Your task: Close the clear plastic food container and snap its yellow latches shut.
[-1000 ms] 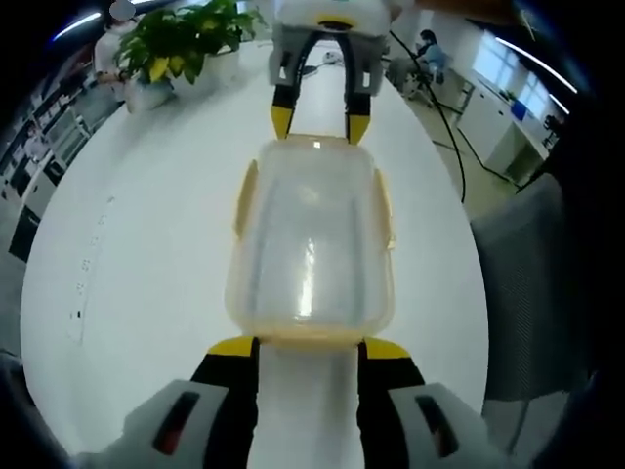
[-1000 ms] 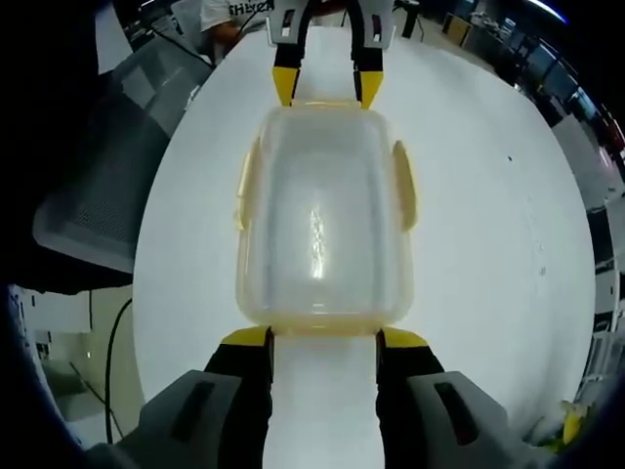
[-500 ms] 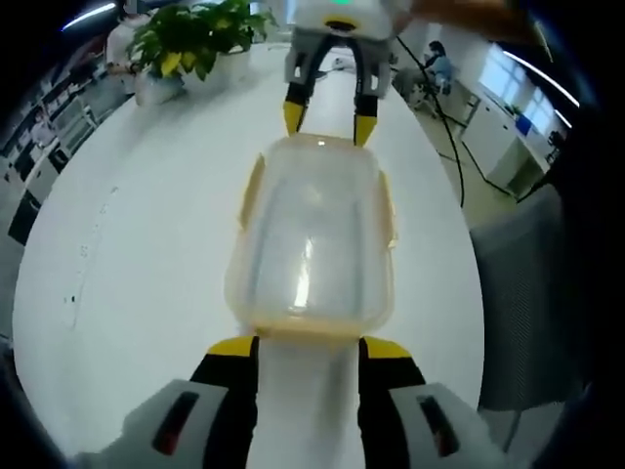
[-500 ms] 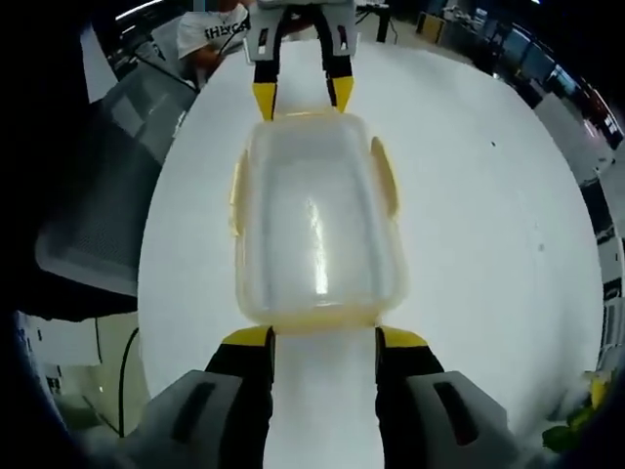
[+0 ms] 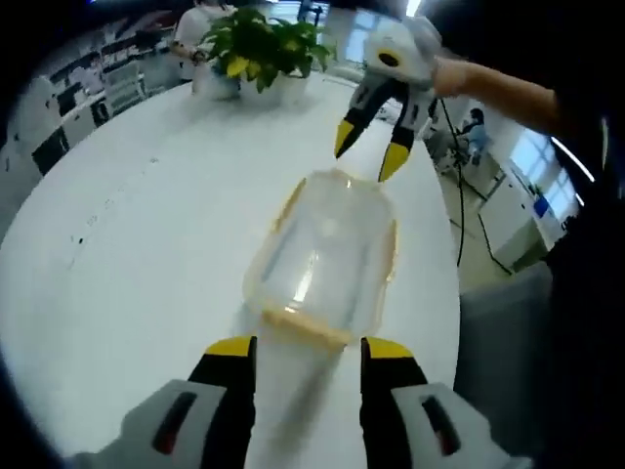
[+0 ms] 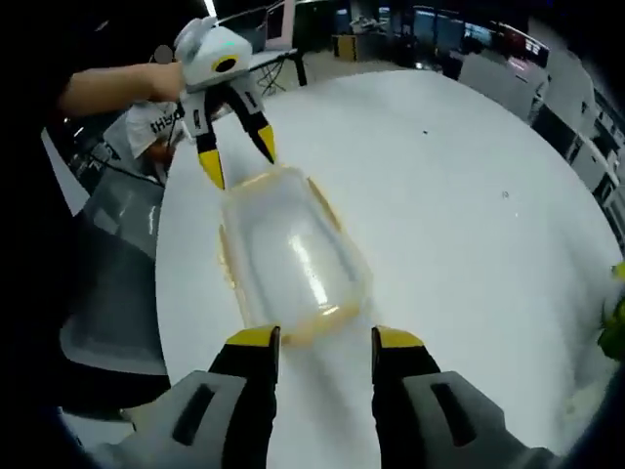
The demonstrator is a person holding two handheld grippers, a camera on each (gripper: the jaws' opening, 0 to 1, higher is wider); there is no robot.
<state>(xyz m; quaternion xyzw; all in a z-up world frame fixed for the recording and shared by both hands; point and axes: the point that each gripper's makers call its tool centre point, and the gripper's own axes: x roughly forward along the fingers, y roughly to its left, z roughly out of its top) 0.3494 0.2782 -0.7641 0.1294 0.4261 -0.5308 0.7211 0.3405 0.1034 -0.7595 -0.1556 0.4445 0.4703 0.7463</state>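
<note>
left gripper view: my left claw has backed off the clear container on the white counter, jaws wide and empty; my right claw has lifted off the far end.

right gripper view: right claw wide, container lid on, side latches apparently still unsnapped.
</note>
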